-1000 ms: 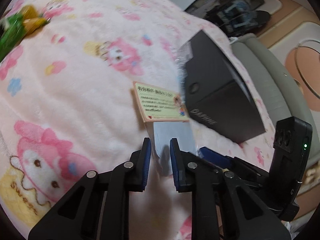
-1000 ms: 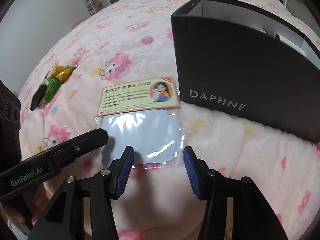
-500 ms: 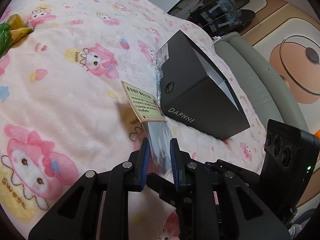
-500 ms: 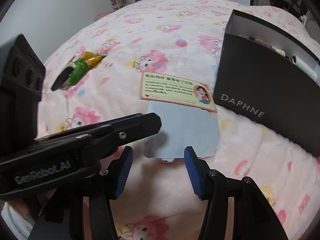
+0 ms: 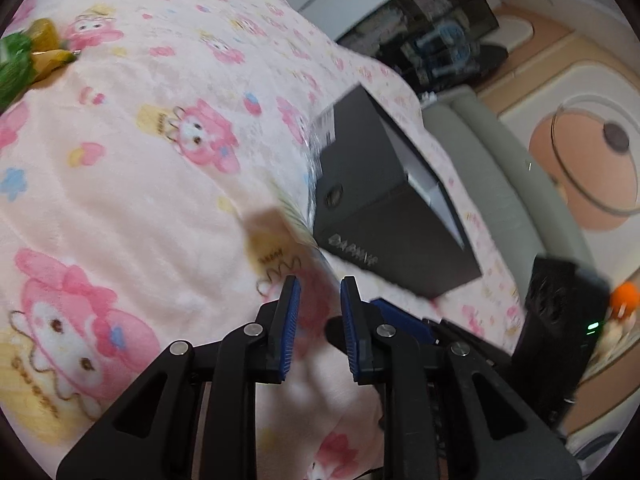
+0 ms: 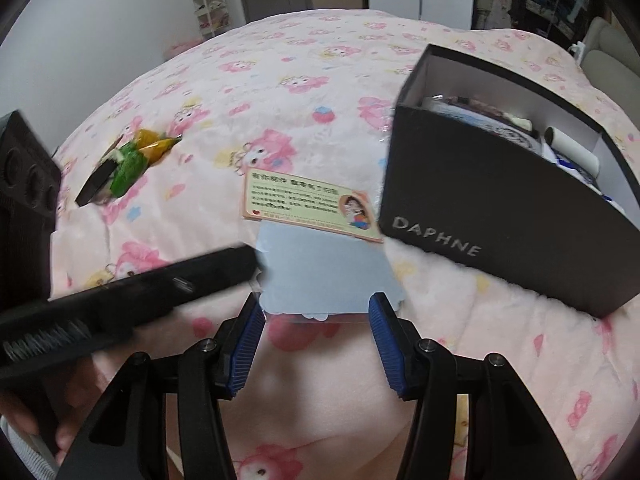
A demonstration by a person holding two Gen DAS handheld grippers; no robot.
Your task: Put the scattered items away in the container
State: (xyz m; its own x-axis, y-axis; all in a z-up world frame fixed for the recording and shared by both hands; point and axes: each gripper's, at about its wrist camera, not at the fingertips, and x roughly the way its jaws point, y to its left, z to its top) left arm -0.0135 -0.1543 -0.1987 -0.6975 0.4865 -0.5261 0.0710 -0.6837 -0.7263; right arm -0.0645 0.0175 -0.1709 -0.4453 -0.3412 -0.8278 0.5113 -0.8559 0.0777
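A clear packet with a green-and-orange card and a pale blue sheet [image 6: 320, 256] hangs lifted above the pink blanket, held at its left edge by my left gripper [image 6: 244, 264]. In the left wrist view the packet [image 5: 304, 232] is seen edge-on, blurred, between my left gripper's [image 5: 316, 300] narrowly parted blue pads. The black DAPHNE box [image 6: 496, 216] stands open to the right, with several items inside; it also shows in the left wrist view [image 5: 384, 208]. My right gripper [image 6: 316, 316] is open and empty just below the packet.
A green and yellow wrapped bundle with a black piece [image 6: 128, 164] lies on the blanket at the left, also in the left wrist view [image 5: 28, 56]. The pink cartoon blanket [image 6: 280, 80] covers the bed. A grey sofa [image 5: 500, 184] and floor lie beyond the bed's right edge.
My left gripper has lifted the packet off the blanket and raised it; both views have pulled back and up. The right gripper stays open below the packet.
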